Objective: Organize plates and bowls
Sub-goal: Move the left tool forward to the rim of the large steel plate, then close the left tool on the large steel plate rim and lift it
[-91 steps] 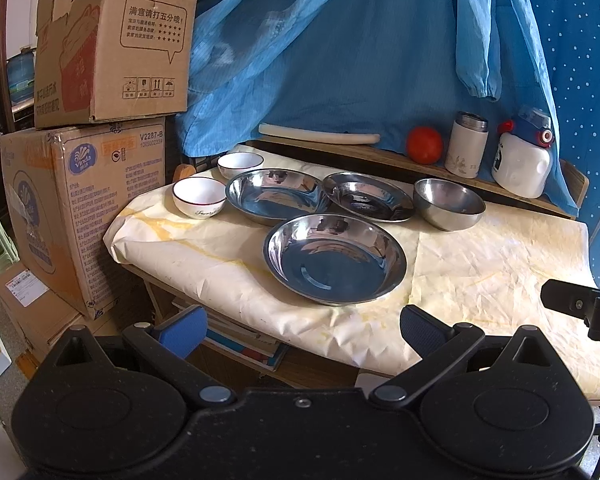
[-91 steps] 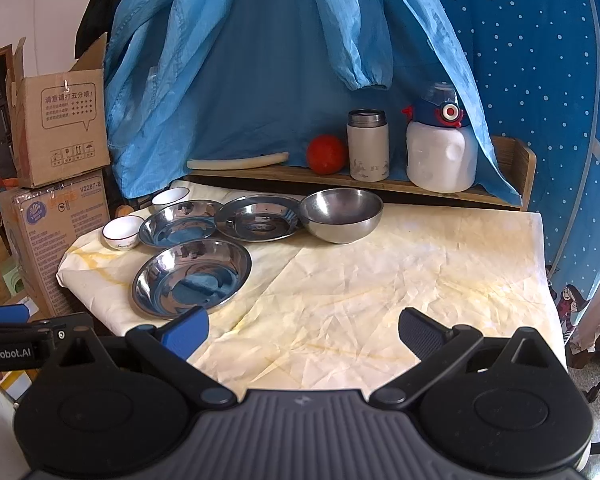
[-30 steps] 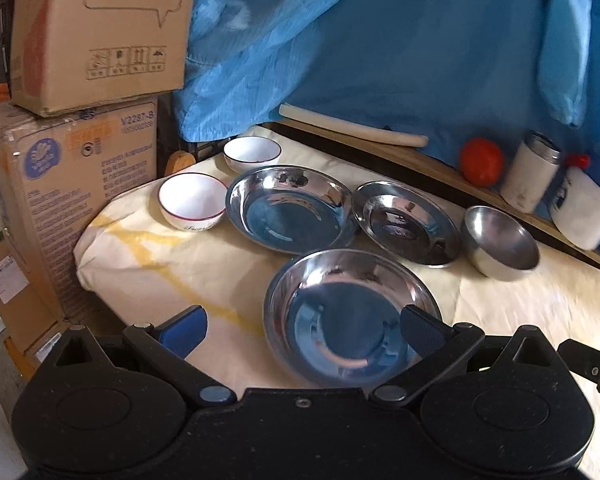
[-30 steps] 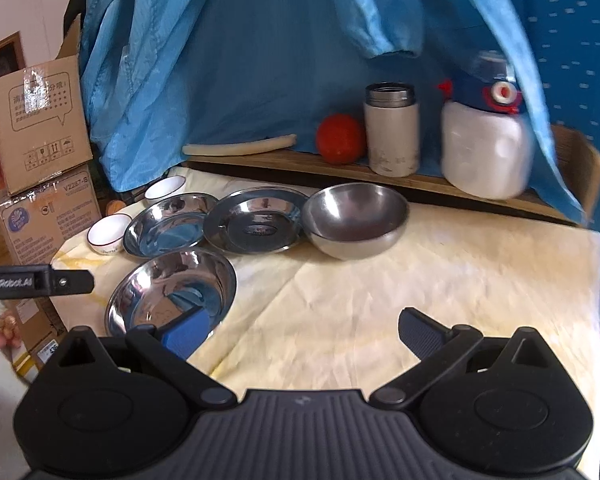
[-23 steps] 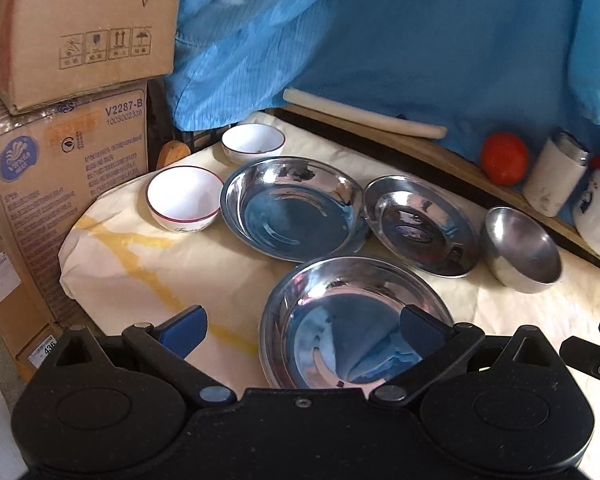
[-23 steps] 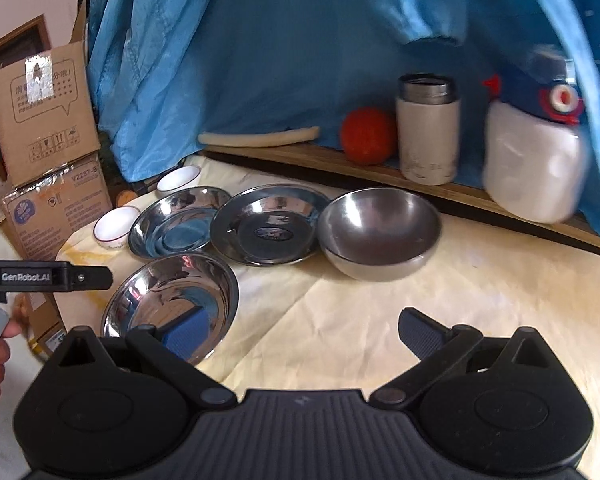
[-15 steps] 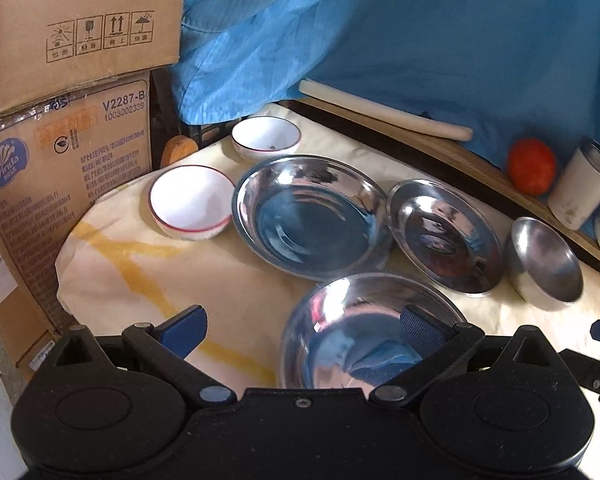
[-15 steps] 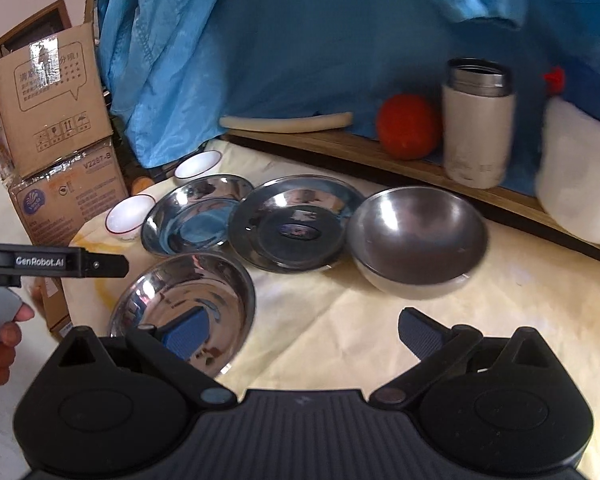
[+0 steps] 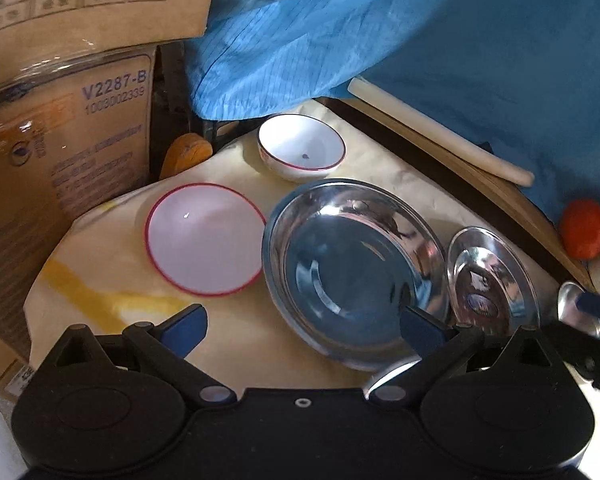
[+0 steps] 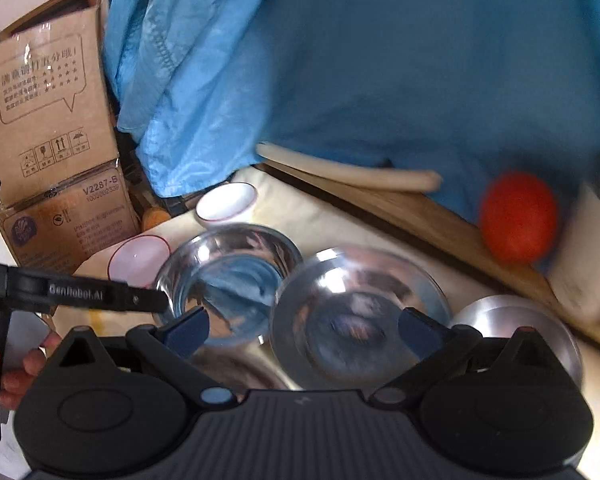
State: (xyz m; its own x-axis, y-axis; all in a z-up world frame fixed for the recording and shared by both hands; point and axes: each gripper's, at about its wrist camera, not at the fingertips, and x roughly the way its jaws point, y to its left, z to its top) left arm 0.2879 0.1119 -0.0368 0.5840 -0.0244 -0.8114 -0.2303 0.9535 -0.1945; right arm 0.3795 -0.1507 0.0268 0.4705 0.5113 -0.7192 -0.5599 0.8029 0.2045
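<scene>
My left gripper [image 9: 302, 326] is open and empty, low over the table. Ahead of it lie a red-rimmed white bowl [image 9: 204, 238], a second white bowl [image 9: 302, 152] farther back, a large steel dish [image 9: 352, 268] and a smaller steel plate [image 9: 492, 284]. My right gripper [image 10: 302, 330] is open and empty, close above the steel plate [image 10: 356, 312]. To its left is the large dish [image 10: 228, 276], to its right a steel bowl [image 10: 532, 328]. Both white bowls [image 10: 140, 258] [image 10: 226, 200] show behind. The nearest steel dish [image 10: 240, 372] is mostly hidden under the gripper.
Stacked cardboard boxes [image 9: 64, 152] stand at the table's left edge. A blue cloth [image 10: 380, 60] hangs behind. A wooden shelf [image 10: 440, 220] at the back holds a white rod [image 10: 348, 174], an orange ball [image 10: 518, 216] and a white flask [image 10: 584, 260].
Both grippers have moved forward and lower toward the dishes. The left one has swung left toward the white bowls; the right one has closed in on the steel plate. Both stay open.
</scene>
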